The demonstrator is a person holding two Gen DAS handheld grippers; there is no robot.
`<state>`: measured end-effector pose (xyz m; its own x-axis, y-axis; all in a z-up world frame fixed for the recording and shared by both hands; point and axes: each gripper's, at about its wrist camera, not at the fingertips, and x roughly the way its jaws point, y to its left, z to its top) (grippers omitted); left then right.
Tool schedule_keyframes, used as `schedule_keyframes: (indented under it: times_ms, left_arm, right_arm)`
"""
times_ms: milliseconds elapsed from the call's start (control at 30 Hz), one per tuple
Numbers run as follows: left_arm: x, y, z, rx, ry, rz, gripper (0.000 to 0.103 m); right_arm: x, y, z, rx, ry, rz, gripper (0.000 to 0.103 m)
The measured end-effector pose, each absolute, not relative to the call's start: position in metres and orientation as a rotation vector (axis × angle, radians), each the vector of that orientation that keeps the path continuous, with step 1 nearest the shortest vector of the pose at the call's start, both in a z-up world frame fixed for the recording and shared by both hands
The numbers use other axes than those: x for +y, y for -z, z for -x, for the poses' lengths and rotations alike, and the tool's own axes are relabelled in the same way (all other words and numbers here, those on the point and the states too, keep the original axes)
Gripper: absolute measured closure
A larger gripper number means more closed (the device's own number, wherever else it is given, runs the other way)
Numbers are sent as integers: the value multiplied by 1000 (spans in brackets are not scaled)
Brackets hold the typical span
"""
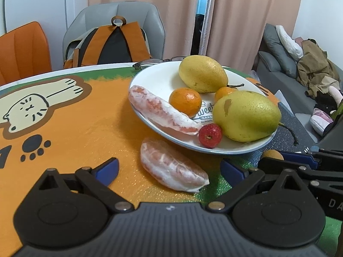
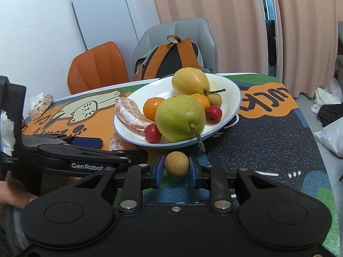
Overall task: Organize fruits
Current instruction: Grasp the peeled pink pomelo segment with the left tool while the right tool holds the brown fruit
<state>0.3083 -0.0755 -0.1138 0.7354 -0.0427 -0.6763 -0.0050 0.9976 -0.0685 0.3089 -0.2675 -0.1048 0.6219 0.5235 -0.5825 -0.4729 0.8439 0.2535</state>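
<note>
Pinching a round tan fruit point(image 2: 176, 163) — right gripper point(image 2: 176, 170) closed on it, left gripper point(image 1: 169, 168) spread wide, empty.

Plate point(image 2: 232, 98): glossy white glaze, blue rim. On it, pears point(image 2: 180, 117) smooth, speckled; pomelo wedge point(image 1: 163, 111) matt, fibrous. Beside plate, mat point(image 1: 75, 128) glittery, grainy. Longan point(image 2: 176, 163) rough, dull, between blue rubbery pads point(image 2: 159, 171) of matt black plastic claw point(image 2: 175, 172).
</note>
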Motion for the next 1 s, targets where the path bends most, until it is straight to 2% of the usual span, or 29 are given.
schedule_keyframes:
  times_ms: [100, 167, 200, 233, 567, 1000]
  left_arm:
    - [-77, 114, -308, 726, 25, 62, 14]
    - [-78, 114, -306, 714, 21, 43, 33]
    - [-77, 113, -304, 709, 17, 44, 37]
    - [-74, 112, -302, 708, 32, 65, 47]
    - [-54, 104, -280, 699, 28, 126, 65]
    - [-27, 98, -261, 718, 2, 150, 64]
  right_arm:
    - [-267, 105, -309, 694, -574, -77, 77]
    - [-267, 105, -309, 695, -574, -74, 77]
    - [-267, 105, -308, 695, -575, -73, 77]
    - [-266, 105, -308, 694, -576, -73, 77]
    - [-260, 105, -306, 700, -606, -80, 77]
    - [-251, 105, -302, 700, -633, -71, 77]
